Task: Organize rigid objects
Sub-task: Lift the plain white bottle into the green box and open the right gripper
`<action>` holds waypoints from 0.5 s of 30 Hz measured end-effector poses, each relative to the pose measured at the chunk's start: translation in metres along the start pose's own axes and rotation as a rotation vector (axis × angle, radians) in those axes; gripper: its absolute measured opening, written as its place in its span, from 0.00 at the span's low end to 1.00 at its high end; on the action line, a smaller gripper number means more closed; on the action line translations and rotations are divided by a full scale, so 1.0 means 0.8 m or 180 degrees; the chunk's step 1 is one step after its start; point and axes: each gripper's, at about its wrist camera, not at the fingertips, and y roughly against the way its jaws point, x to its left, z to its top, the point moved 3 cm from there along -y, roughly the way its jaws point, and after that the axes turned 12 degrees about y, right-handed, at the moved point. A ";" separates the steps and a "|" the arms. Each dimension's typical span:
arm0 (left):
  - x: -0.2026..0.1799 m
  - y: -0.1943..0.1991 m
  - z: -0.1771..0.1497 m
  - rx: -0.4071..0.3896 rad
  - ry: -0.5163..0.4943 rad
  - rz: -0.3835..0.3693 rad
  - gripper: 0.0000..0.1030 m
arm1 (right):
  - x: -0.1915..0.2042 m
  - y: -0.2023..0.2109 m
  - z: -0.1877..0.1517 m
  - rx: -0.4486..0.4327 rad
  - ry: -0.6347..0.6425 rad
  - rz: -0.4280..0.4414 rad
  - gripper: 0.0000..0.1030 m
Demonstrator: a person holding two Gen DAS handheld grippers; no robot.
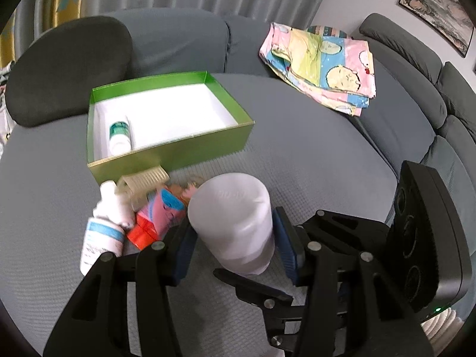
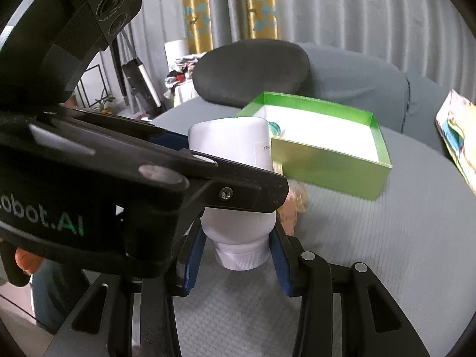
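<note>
A white plastic bottle [image 1: 232, 208] is held above the grey sofa seat, its ribbed cap toward the grippers. My left gripper [image 1: 235, 238] is shut on its body, blue pads [image 1: 184, 247] pressing both sides. My right gripper [image 2: 238, 255] is shut on the same white bottle [image 2: 229, 142] near the cap end, below the left gripper's fingers [image 2: 238, 190], which cross it. Beyond stands an open green box [image 1: 166, 154], also in the right wrist view [image 2: 327, 166], with a small green-and-white bottle [image 1: 119, 134] lying in its left end.
In front of the box lie a white bottle with a blue label [image 1: 104, 229], a pink tube with a red cap [image 1: 160, 214] and a cream brush [image 1: 142, 181]. A folded cartoon cloth [image 1: 321, 65] and a dark cushion [image 1: 65, 68] rest against the sofa back.
</note>
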 end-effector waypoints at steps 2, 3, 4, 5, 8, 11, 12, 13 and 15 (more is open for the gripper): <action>0.001 0.003 0.010 -0.0042 -0.0010 -0.0003 0.48 | -0.003 0.001 0.009 -0.0034 0.0024 -0.0030 0.43; 0.001 0.004 0.016 -0.0065 -0.0016 0.0000 0.48 | -0.004 0.002 0.014 -0.0049 0.0029 -0.0038 0.43; 0.001 0.006 0.021 -0.0088 -0.0023 0.0001 0.47 | -0.006 0.002 0.018 -0.0064 0.0033 -0.0044 0.43; 0.001 0.008 0.028 -0.0111 -0.0032 0.0001 0.47 | -0.007 0.002 0.024 -0.0085 0.0040 -0.0058 0.43; 0.002 0.011 0.048 -0.0183 -0.0051 0.0016 0.47 | -0.018 -0.001 0.043 -0.0146 0.0050 -0.0090 0.43; 0.003 0.014 0.065 -0.0237 -0.0079 0.0032 0.47 | -0.025 -0.003 0.057 -0.0196 0.0064 -0.0105 0.43; 0.004 0.015 0.068 -0.0247 -0.0085 0.0035 0.47 | -0.029 -0.005 0.063 -0.0212 0.0065 -0.0105 0.43; 0.004 0.016 0.073 -0.0259 -0.0092 0.0036 0.46 | -0.031 -0.006 0.067 -0.0220 0.0069 -0.0109 0.43; 0.005 0.016 0.083 -0.0278 -0.0110 0.0036 0.46 | -0.038 -0.010 0.077 -0.0239 0.0090 -0.0130 0.43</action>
